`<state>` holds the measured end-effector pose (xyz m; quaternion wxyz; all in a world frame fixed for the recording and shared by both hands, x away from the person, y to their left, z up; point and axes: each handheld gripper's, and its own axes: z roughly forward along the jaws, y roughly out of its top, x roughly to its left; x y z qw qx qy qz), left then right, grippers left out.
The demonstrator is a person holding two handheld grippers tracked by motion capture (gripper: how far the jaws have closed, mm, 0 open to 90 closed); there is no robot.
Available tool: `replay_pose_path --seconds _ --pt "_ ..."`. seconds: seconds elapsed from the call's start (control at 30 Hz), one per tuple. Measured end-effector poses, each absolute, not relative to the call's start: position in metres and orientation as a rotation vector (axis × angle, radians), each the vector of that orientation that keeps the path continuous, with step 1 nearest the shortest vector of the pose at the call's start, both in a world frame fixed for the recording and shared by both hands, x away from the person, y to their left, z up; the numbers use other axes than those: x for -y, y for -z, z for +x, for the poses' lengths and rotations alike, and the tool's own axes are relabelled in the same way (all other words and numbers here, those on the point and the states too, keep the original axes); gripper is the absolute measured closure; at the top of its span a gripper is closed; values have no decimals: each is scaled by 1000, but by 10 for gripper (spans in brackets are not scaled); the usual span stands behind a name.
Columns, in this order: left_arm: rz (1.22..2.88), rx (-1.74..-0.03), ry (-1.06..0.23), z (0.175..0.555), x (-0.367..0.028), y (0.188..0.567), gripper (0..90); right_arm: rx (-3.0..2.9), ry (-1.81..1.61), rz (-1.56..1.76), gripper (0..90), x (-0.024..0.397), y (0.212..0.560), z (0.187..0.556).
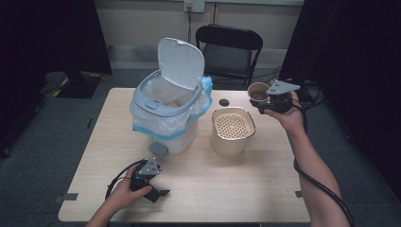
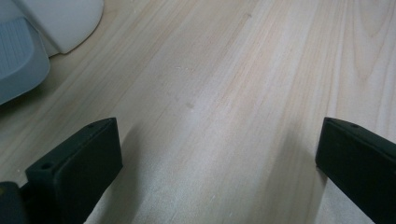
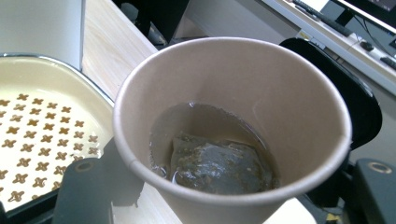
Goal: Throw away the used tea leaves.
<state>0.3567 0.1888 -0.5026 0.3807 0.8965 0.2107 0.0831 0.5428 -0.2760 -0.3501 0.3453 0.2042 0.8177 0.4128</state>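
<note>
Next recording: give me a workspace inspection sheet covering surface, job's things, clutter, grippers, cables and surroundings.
Surface: light wooden table, dry where visible.
Job's things: brown paper cup holding liquid and a used tea bag; cream container with perforated strainer insert beneath and left of it; white pedal bin, lid up, blue-edged liner.
Clutter: small black round object behind the strainer container.
Grippers: right gripper shut on the cup, raised; left gripper open, empty, low over the table.
Cables: black cable trailing along the right forearm; another looped by the left hand.
Surroundings: black folding chair, dark curtains, grey floor.
</note>
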Motion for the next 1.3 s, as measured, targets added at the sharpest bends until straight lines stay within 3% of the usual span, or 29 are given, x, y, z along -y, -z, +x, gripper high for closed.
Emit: replay_pose_path --seconds 0.73,1.3 --pt "2290 -539 -215 357 -189 503 0 -2097 -787 136 296 253 336 526" --pt "2295 -535 -218 357 -189 502 0 -1778 13 -472 297 204 344 494"
